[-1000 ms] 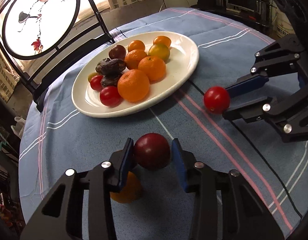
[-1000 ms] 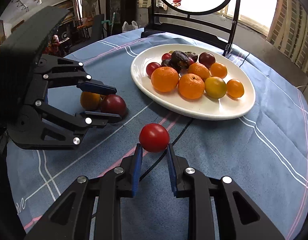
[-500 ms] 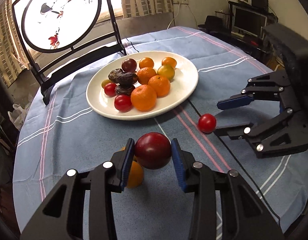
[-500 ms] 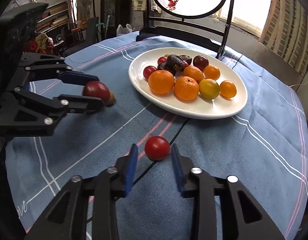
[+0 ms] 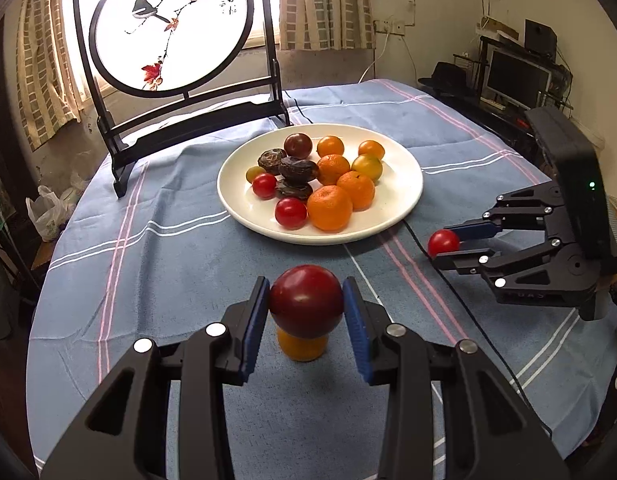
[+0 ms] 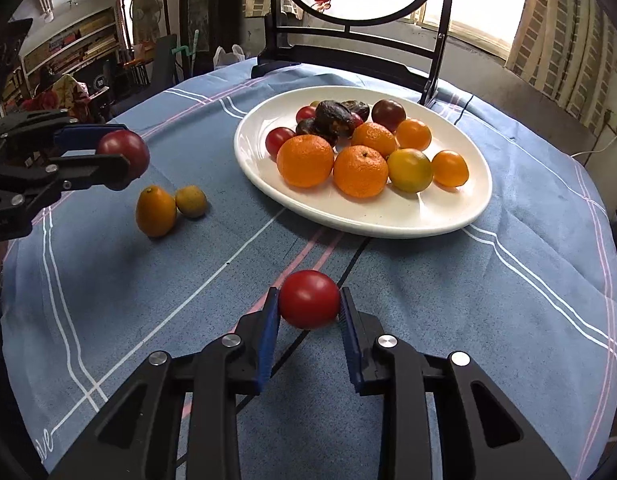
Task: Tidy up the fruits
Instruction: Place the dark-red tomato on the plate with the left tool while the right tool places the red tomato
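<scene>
My left gripper [image 5: 305,296] is shut on a dark red plum [image 5: 305,308] and holds it above the cloth, over an orange kumquat [image 5: 302,349]. The right wrist view shows that gripper [image 6: 122,154] at the left with the plum [image 6: 124,152]. My right gripper [image 6: 308,304] has its jaws closing on a red tomato [image 6: 309,299] low over the cloth, both pads touching it. In the left wrist view it [image 5: 442,243] sits right of the white plate [image 5: 404,200], which holds several mandarins, tomatoes and dark dates.
Two kumquats [image 6: 155,211] [image 6: 191,201] lie on the blue striped tablecloth [image 6: 108,300] left of the plate [image 6: 428,208]. A dark-framed round painted screen [image 5: 168,24] stands behind the plate. A black cable [image 5: 460,304] crosses the cloth near the right gripper.
My left gripper has lifted the plum off the cloth, away from the kumquat. My right gripper opened around the tomato, which sat on the cloth, then closed on it again.
</scene>
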Available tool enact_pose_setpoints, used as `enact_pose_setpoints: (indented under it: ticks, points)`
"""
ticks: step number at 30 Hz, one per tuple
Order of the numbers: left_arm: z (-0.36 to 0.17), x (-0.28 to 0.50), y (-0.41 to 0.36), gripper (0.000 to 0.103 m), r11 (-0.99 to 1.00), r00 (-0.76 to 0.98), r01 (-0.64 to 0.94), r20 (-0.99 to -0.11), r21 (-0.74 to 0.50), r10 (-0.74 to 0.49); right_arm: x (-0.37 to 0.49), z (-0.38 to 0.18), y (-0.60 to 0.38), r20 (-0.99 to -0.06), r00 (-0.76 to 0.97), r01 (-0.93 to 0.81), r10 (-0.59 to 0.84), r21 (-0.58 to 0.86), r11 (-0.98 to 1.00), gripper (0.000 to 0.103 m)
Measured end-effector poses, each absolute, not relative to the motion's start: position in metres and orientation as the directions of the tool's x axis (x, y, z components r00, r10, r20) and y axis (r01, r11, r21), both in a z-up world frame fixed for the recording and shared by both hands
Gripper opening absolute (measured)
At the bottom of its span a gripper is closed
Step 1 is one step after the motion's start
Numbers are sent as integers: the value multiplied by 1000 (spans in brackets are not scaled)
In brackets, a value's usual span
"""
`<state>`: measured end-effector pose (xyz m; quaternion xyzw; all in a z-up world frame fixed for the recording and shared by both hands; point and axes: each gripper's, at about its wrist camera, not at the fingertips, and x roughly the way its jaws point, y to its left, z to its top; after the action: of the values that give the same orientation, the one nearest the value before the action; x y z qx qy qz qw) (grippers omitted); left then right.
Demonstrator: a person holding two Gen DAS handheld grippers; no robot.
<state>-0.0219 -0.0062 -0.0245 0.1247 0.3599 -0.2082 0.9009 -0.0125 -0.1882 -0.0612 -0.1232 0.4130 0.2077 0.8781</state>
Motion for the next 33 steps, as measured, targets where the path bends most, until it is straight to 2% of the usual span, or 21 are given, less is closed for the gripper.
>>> enact_pose_setpoints:
  ticks: [12, 33]
  points:
    - [24, 40, -39, 37, 906, 725, 419, -623, 57, -295, 22, 9, -205, -646, 704, -416, 295, -39, 908, 30]
    - [-12, 133, -83, 37, 934, 692, 346, -698, 95, -185, 116, -17, -215, -680, 686, -328, 258, 28, 944, 30]
